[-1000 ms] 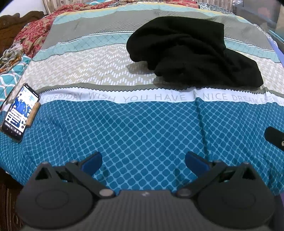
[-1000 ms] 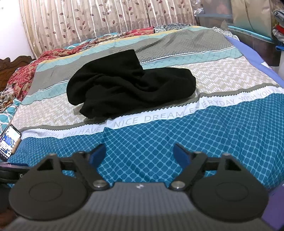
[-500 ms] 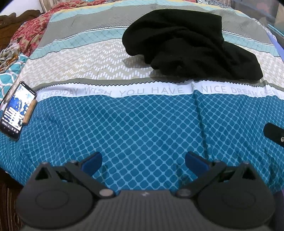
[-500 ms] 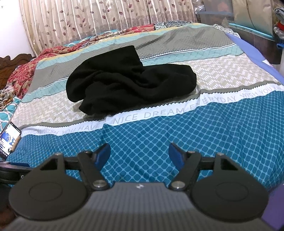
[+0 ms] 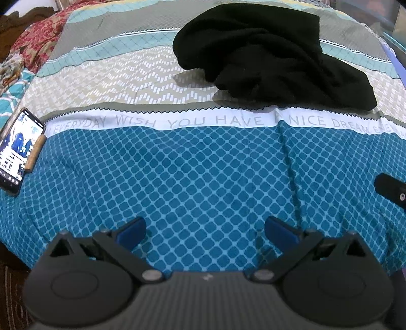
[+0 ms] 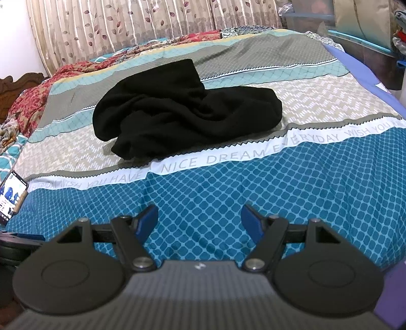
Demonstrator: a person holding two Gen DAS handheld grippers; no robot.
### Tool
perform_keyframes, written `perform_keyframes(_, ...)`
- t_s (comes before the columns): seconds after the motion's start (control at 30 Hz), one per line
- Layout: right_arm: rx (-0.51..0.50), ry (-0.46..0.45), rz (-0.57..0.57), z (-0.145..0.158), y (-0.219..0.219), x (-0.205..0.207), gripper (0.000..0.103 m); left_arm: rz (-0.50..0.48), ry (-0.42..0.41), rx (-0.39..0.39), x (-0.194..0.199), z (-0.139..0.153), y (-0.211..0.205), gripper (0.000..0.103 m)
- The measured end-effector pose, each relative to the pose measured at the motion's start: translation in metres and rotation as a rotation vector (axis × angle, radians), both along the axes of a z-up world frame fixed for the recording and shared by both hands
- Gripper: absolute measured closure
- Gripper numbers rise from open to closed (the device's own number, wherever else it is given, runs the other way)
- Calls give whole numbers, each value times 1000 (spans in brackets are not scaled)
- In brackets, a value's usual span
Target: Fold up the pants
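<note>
The black pants point(image 5: 271, 58) lie crumpled in a heap on the grey and beige stripes of the bed, beyond the white lettered band; in the right wrist view the pants point(image 6: 182, 109) sit left of centre. My left gripper point(image 5: 205, 232) is open and empty, low over the blue diamond-patterned sheet near the bed's front edge, well short of the pants. My right gripper point(image 6: 199, 220) is open and empty too, over the same blue area. Part of the right gripper shows at the left wrist view's right edge point(image 5: 390, 189).
A lit phone point(image 5: 17, 149) lies on the bed's left edge with a brown stick beside it; it also shows in the right wrist view point(image 6: 11, 195). Red patterned bedding point(image 6: 35, 101) is piled at the far left. Curtains point(image 6: 152, 22) hang behind; storage clutter point(image 6: 368, 33) stands right.
Both grippers have moved forward and lower toward the pants, which now look larger. The right gripper's fingers have narrowed somewhat but stay open. The pants have not moved.
</note>
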State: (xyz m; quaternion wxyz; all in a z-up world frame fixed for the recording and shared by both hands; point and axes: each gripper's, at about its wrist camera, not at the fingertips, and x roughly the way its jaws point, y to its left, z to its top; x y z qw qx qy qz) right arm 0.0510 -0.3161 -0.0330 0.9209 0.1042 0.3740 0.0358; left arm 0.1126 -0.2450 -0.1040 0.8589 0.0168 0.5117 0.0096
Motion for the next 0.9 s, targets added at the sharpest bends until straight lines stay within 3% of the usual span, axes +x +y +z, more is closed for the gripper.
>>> perform_keyframes(0.07,-14,-3,11,0,2,5,29,10,0,-21,-17,26,42,0)
perform_keyframes(0.1,-29,-7,21,1,3,10,29,21,-2,-37,-17,26,67,0)
perform_keyframes(0.17,-70,-25,55,4,9,21,29,46,-13,-57,-35,46,86,0)
perform_keyframes(0.43,-255,-176,268,13,69,97,29,144,-59,-106,-52,52,146,0)
perform_keyframes(0.57,-287,-163,349,-5,103,144,20,203,-54,-128,-58,50,174,0)
perform_keyframes(0.63,-356,-151,410,-20,125,165,19,223,-48,-133,-57,48,189,0)
perform_keyframes(0.67,-417,-145,437,-28,135,171,23,232,-45,-137,-59,45,199,0)
perform_keyframes(0.7,-481,-128,462,-37,142,179,52,238,-44,-144,-58,46,205,0)
perform_keyframes(0.73,-527,-92,485,-41,146,189,74,241,-47,-152,-58,44,215,0)
perform_keyframes(0.8,-422,-57,464,-24,139,200,85,252,-66,-167,-57,45,235,0)
perform_keyframes(0.9,-113,-91,444,45,122,199,86,305,-103,-174,-55,46,269,0)
